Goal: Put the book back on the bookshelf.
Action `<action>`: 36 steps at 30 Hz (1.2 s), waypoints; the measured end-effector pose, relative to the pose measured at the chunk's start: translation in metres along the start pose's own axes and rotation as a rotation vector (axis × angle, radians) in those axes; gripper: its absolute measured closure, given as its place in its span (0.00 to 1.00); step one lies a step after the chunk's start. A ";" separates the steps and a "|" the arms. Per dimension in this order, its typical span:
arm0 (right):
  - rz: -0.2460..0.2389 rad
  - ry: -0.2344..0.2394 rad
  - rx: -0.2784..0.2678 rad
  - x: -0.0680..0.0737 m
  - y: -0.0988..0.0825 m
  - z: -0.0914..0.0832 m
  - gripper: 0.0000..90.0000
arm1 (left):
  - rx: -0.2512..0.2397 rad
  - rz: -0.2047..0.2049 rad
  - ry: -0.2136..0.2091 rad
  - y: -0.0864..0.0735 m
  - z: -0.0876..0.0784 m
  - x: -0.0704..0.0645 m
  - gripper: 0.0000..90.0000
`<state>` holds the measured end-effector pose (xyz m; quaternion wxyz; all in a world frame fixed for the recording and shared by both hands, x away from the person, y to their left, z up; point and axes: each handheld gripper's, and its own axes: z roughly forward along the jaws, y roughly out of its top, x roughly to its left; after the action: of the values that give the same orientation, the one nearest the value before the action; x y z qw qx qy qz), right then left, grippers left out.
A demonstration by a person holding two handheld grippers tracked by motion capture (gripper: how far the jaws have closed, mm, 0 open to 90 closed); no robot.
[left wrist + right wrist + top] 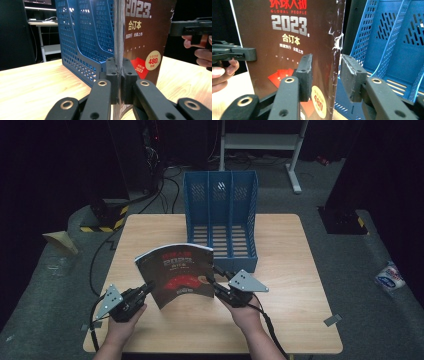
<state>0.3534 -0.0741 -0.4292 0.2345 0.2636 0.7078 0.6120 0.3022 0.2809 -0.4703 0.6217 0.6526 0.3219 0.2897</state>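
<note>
I've got the magazine (179,272) upright on the table (290,285) just in front of the blue file rack (220,215), left gripper (119,82) clamped tight on its edge. Right gripper (324,75) straddles the opposite edge, jaws apart (not pinching yet). Looks like mid-handover before slotting; next I'd close right, then lift toward a compartment.

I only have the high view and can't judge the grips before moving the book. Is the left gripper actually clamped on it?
Observer: Yes. In the left gripper view, the left gripper has its jaws shut on the edge of the book.
Operator: And the right one?
Observer: The right gripper is open. Its jaws straddle the book's other edge with a gap showing.
Operator: Is that edge damaged?
Observer: The cover is creased and scuffed white along it, just above the jaws.
</note>
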 end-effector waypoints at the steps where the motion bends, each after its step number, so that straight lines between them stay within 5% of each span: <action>1: 0.004 0.003 0.001 -0.001 0.001 0.001 0.66 | 0.000 0.001 -0.001 0.000 0.000 0.000 0.96; 8: 0.085 0.044 0.055 -0.013 0.013 0.016 0.45 | 0.001 0.002 -0.005 0.000 0.000 0.001 0.96; 19: 0.108 0.115 0.029 -0.016 0.029 0.023 0.39 | 0.025 -0.003 -0.009 0.002 -0.001 0.002 0.96; 27: 0.109 0.115 0.052 -0.015 0.030 0.025 0.49 | 0.034 0.008 0.008 0.004 -0.001 0.000 0.96; 30: 0.073 0.127 0.043 -0.014 0.028 0.024 0.65 | 0.036 0.009 0.013 0.004 -0.001 0.000 0.96; 36: 0.038 0.140 0.034 -0.013 0.029 0.022 0.82 | 0.041 -0.010 0.029 0.004 -0.001 0.003 0.93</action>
<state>0.3798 -0.0629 -0.4038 0.1683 0.2373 0.7277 0.6212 0.3038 0.2841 -0.4665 0.6050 0.6594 0.3400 0.2892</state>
